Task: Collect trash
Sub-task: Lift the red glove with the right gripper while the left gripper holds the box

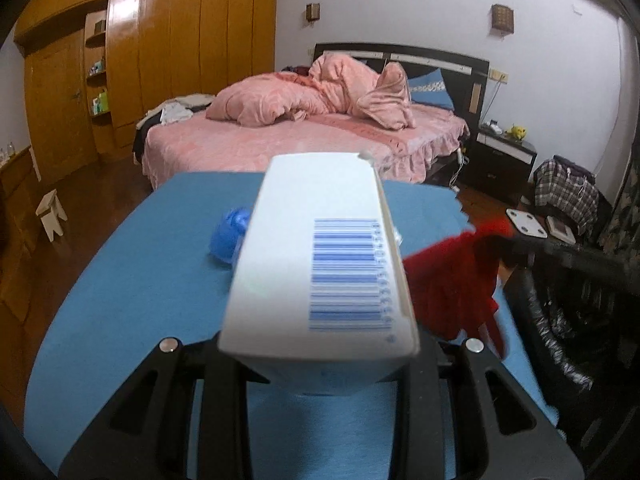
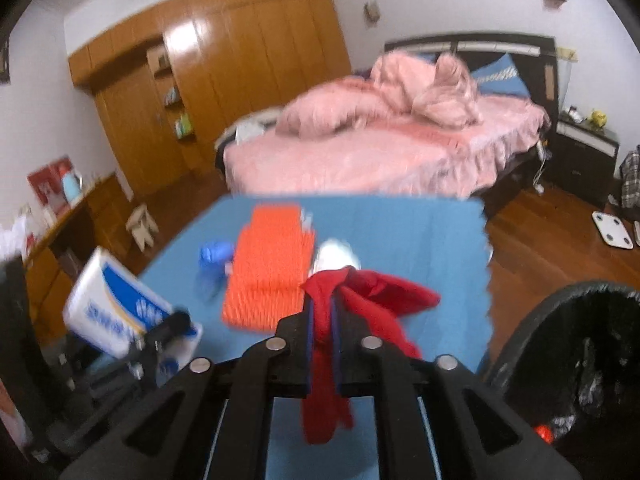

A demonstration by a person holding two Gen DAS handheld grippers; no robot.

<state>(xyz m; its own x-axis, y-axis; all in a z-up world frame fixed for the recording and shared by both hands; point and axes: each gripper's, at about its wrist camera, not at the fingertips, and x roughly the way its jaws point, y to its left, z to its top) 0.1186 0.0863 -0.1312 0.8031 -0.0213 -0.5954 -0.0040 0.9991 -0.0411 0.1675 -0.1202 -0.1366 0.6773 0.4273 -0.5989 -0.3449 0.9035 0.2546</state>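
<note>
My left gripper (image 1: 320, 346) is shut on a white carton (image 1: 320, 248) with a blue barcode, held above the blue table (image 1: 140, 300). The same carton (image 2: 108, 308) shows at the left of the right wrist view. My right gripper (image 2: 323, 312) is shut on a red limp wrapper (image 2: 376, 292) that hangs between its fingers; the wrapper (image 1: 448, 280) also shows beside the carton. On the table lie an orange packet (image 2: 268, 272), a blue crumpled piece (image 2: 216, 254) and a white crumpled wad (image 2: 334, 254). A black lined bin (image 2: 532, 312) stands right of the table.
Beyond the table's far edge is a bed with pink bedding (image 2: 360, 152). A small wooden stool (image 1: 50, 212) and a white scale (image 2: 612, 228) sit on the wood floor. A wardrobe (image 1: 160, 60) lines the back left wall. The bin (image 1: 532, 312) sits close to the table's right edge.
</note>
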